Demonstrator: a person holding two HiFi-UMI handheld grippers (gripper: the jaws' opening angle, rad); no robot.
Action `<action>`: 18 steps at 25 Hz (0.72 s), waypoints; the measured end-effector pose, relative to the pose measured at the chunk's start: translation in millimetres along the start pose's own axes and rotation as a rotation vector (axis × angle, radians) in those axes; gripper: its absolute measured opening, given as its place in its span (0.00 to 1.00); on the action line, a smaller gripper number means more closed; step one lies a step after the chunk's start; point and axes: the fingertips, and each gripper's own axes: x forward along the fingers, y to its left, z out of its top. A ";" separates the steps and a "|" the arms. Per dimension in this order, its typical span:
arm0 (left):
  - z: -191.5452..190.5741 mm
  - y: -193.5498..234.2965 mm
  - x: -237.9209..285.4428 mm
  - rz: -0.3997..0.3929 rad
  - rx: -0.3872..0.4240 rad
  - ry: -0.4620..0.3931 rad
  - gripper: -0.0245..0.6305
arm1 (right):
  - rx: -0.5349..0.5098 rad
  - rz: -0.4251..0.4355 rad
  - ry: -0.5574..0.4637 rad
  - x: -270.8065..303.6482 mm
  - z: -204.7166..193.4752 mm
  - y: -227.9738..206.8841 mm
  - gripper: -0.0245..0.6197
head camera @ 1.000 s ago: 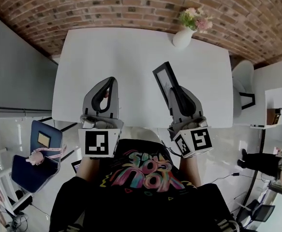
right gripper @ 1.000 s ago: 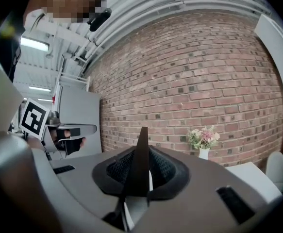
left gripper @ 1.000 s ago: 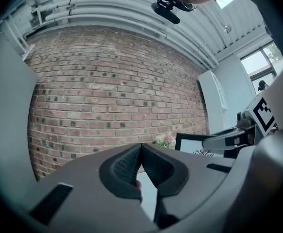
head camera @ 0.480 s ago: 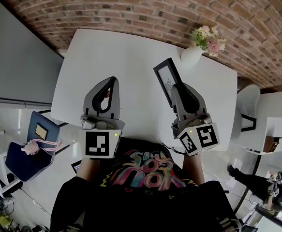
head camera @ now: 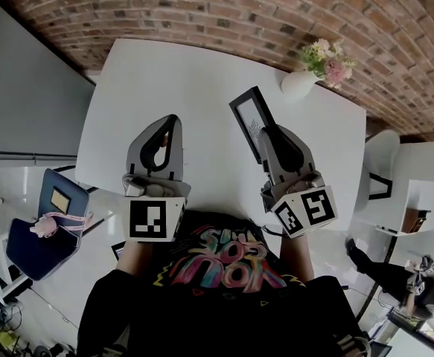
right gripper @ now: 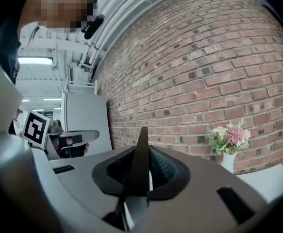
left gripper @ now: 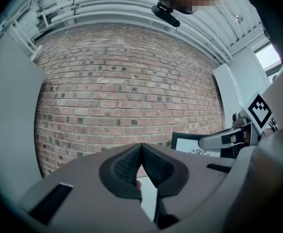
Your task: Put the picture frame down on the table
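Observation:
A black picture frame [head camera: 249, 120] with a white print is held upright and tilted above the white table [head camera: 202, 88], its lower edge clamped in my right gripper [head camera: 267, 134]. In the right gripper view the frame [right gripper: 140, 164] shows edge-on as a thin dark blade between the closed jaws of my right gripper [right gripper: 142, 171]. My left gripper [head camera: 170, 122] hovers over the table's near left part, jaws pressed together with nothing in them. The left gripper view shows the left gripper [left gripper: 141, 149] shut and the frame [left gripper: 195, 146] off to the right.
A white vase of pink flowers [head camera: 311, 69] stands at the table's far right corner, also seen as the vase [right gripper: 228, 152] in the right gripper view. A brick wall [head camera: 224, 13] runs behind the table. A blue chair [head camera: 49, 225] sits at lower left.
The frame and right gripper have shifted slightly left and nearer to the table's middle. The left gripper stayed in about the same place, still shut.

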 end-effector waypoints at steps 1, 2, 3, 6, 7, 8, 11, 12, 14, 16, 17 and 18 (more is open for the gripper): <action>-2.3 0.2 1.1 0.001 -0.004 0.004 0.07 | 0.004 0.001 0.004 1.5 -2.1 -2.1 0.17; -4.8 0.3 2.3 0.001 -0.008 0.006 0.07 | 0.009 0.003 0.009 3.1 -4.7 -4.1 0.17; -7.3 0.2 3.5 -0.002 -0.011 0.006 0.07 | 0.016 0.005 0.016 4.8 -8.0 -5.9 0.17; -16.9 -1.3 7.1 -0.015 -0.017 0.014 0.07 | 0.052 0.026 0.051 12.7 -24.4 -10.2 0.17; -20.2 -2.2 8.9 -0.018 -0.020 0.018 0.07 | 0.071 0.036 0.068 16.6 -31.7 -11.8 0.17; -23.2 -3.3 11.0 -0.021 -0.022 0.021 0.07 | 0.094 0.044 0.086 20.5 -39.9 -13.9 0.17; -32.2 -9.2 16.8 -0.031 -0.024 0.032 0.07 | 0.171 0.061 0.146 29.2 -67.4 -21.7 0.17; -35.2 -11.4 18.4 -0.034 -0.024 0.036 0.07 | 0.198 0.068 0.165 31.6 -76.7 -24.2 0.17; -40.4 -15.7 20.3 -0.039 -0.026 0.041 0.07 | 0.256 0.082 0.201 35.5 -95.4 -27.7 0.17; -45.6 -20.1 20.6 -0.047 -0.026 0.046 0.07 | 0.312 0.094 0.235 38.9 -113.6 -29.2 0.17; -48.4 -22.4 20.7 -0.052 -0.027 0.047 0.07 | 0.335 0.101 0.251 40.6 -122.3 -29.7 0.17; -51.4 -24.6 20.7 -0.055 -0.031 0.049 0.07 | 0.352 0.109 0.265 42.1 -130.6 -30.1 0.17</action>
